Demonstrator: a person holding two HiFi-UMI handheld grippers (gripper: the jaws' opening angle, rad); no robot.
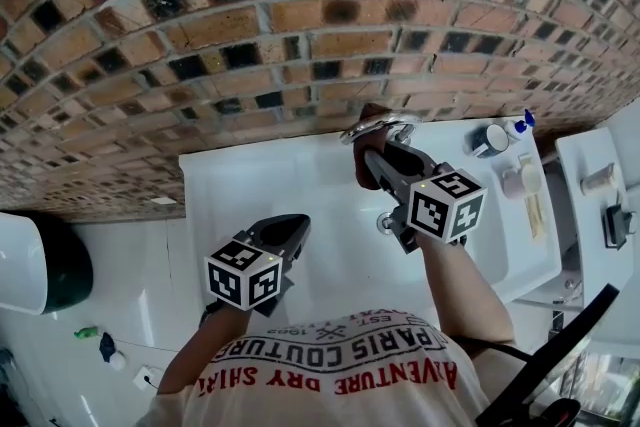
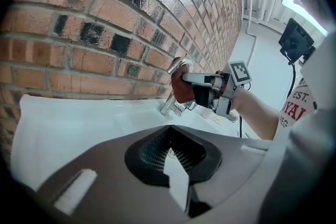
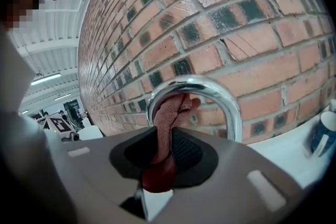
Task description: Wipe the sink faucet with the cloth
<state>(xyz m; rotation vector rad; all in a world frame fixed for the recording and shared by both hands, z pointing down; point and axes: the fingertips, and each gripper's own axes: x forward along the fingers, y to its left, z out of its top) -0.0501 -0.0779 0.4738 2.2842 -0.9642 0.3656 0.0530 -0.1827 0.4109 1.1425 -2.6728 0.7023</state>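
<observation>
A curved chrome faucet (image 1: 386,125) rises at the back of the white sink (image 1: 250,185), against the brick wall. My right gripper (image 1: 383,162) is shut on a reddish-brown cloth (image 1: 372,143) and presses it against the faucet's arch. In the right gripper view the cloth (image 3: 169,120) sticks up between the jaws into the loop of the faucet (image 3: 232,107). The left gripper view shows the cloth (image 2: 181,89) bunched under the spout (image 2: 178,65). My left gripper (image 1: 293,229) hovers over the basin's left part, shut and holding nothing, well clear of the faucet.
A blue-and-white mug (image 1: 490,139), a small bottle (image 1: 519,125) and soap items (image 1: 517,180) stand on the sink's right ledge. The drain (image 1: 385,223) lies in the basin under my right gripper. A dark round bin (image 1: 60,265) stands at the far left.
</observation>
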